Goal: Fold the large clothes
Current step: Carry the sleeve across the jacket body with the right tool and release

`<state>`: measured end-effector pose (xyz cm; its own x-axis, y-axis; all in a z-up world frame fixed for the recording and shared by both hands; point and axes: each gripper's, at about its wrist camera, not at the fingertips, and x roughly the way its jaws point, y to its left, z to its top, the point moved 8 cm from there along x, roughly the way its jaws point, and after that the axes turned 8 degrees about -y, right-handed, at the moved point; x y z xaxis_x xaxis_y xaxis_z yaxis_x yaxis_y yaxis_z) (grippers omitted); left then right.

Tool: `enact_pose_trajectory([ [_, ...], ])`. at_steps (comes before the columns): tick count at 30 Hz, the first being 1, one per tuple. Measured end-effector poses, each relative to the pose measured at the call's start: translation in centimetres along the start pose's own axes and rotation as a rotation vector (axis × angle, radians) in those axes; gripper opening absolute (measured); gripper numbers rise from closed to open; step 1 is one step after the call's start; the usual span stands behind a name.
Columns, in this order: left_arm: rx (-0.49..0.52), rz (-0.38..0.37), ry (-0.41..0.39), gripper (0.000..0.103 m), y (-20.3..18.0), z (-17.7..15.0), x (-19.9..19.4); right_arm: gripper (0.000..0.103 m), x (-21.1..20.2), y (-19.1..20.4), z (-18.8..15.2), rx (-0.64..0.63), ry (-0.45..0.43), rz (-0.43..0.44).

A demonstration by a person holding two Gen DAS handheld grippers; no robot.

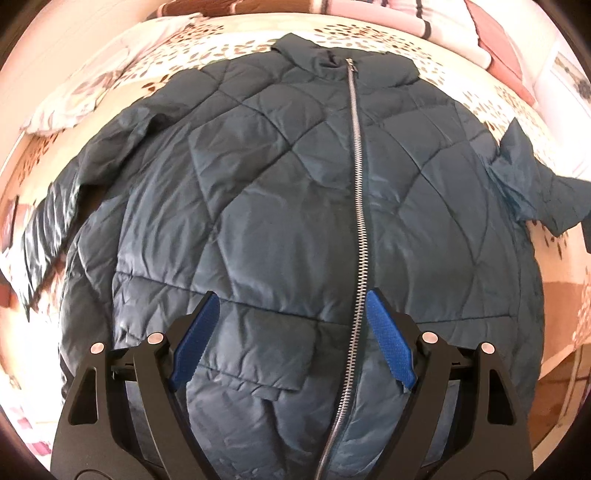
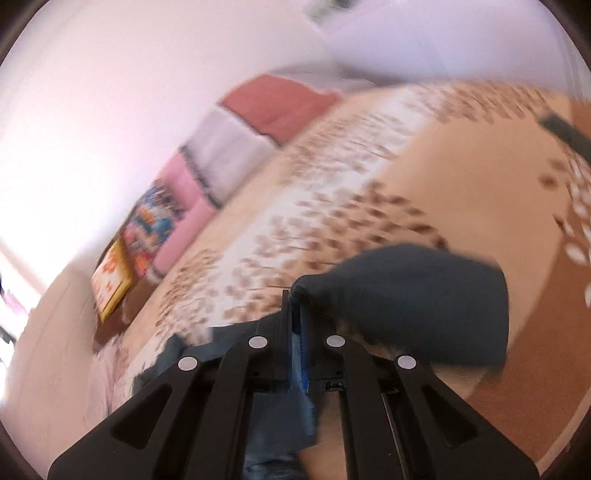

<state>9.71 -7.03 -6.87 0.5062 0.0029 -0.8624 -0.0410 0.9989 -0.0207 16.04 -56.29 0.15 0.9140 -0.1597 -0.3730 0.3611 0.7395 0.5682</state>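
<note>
Quilted teal jacket [image 1: 295, 192]: spread flat, front up, on a bed [image 1: 229, 40] with a leaf-print cover; it fills the left wrist view ahead of and under the left gripper [image 1: 291, 306].
Left gripper: points steeply down over the jacket's lower front, blue pads [image 1: 195, 343] wide apart, nothing between them.
Zip [image 1: 356, 206]: closed, silver, runs from the collar down past the inner side of the gripper's right-hand pad.
Left-hand sleeve [image 1: 51, 225]: lies bent, far to the left of the gripper.
Right-hand sleeve [image 1: 532, 181]: its end stands raised off the bed, far to the right.
Pillows [image 1: 461, 26]: pink and white, beyond the collar.
Right wrist view: blurred and tilted.
Right gripper [image 2: 297, 314]: pads together, clamped on teal fabric of the jacket [image 2: 417, 295].
Held fabric: bulges out to the right of the fingertips, clear of the bed cover [image 2: 332, 184] behind it.
Cushions [image 2: 229, 155]: in a row along the wall, ahead and to the left.
</note>
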Motion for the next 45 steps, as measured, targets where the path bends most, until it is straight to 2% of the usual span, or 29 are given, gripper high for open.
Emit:
enact_pose_trajectory([
  [4, -0.064, -0.008, 0.006, 0.081, 1.5, -0.2, -0.1, 0.004, -1.1, 7.4, -0.9, -0.136, 0.009, 0.127],
  [8, -0.153, -0.009, 0.008, 0.081, 3.6, -0.4, 0.0, 0.004, -1.7, 14.0, -3.7, -0.238, 0.06, 0.247],
  [12, -0.241, -0.001, 0.005, 0.081, 6.1, -1.0, 0.0, 0.004, -2.3, 20.7, -8.4, -0.341, 0.139, 0.364],
  [18, -0.266, 0.032, -0.028, 0.081, 9.1, -1.5, -0.3, 0.004, -2.3, 26.7, -16.4, -0.467, 0.272, 0.474],
  [24, -0.271, 0.038, -0.039, 0.081, 11.1, -2.0, -0.2, 0.004, -1.5, 29.6, -25.0, -0.569, 0.406, 0.489],
  [29, -0.276, 0.022, -0.031, 0.081, 12.1, -2.5, 0.1, 0.004, 0.6, 29.3, -31.4, -0.681, 0.494, 0.421],
  [32, -0.25, 0.014, -0.032, 0.081, 12.1, -2.4, 0.2, 0.004, 2.3, 28.0, -34.9, -0.708, 0.604, 0.38],
  [34, -0.217, 0.009, -0.045, 0.081, 12.0, -2.0, 0.0, 0.005, 2.8, 27.1, -36.3, -0.668, 0.696, 0.372],
  [35, -0.193, 0.012, -0.054, 0.081, 11.9, -1.8, 0.0, 0.008, 2.9, 26.8, -36.6, -0.642, 0.726, 0.376],
  [36, -0.172, 0.018, -0.065, 0.081, 11.9, -1.5, -0.1, 0.022, 2.7, 26.6, -36.7, -0.604, 0.763, 0.392],
  [37, -0.161, 0.018, -0.073, 0.081, 11.9, -1.3, -0.2, 0.042, 2.2, 26.5, -36.7, -0.569, 0.786, 0.419],
  [38, -0.147, 0.017, -0.087, 0.081, 11.7, -0.9, -0.4, 0.051, 1.9, 26.5, -36.4, -0.553, 0.789, 0.437],
  [39, -0.138, 0.016, -0.097, 0.081, 11.7, -0.5, -0.5, 0.066, 1.3, 26.4, -35.8, -0.56, 0.767, 0.444],
  [40, -0.13, 0.012, -0.107, 0.081, 11.5, -0.1, -0.6, 0.072, 0.7, 26.3, -35.2, -0.579, 0.74, 0.445],
  [45, -0.034, -0.028, -0.181, 0.081, 9.2, 2.8, -1.6, 0.073, -1.2, 24.4, -33.1, -0.667, 0.711, 0.389],
])
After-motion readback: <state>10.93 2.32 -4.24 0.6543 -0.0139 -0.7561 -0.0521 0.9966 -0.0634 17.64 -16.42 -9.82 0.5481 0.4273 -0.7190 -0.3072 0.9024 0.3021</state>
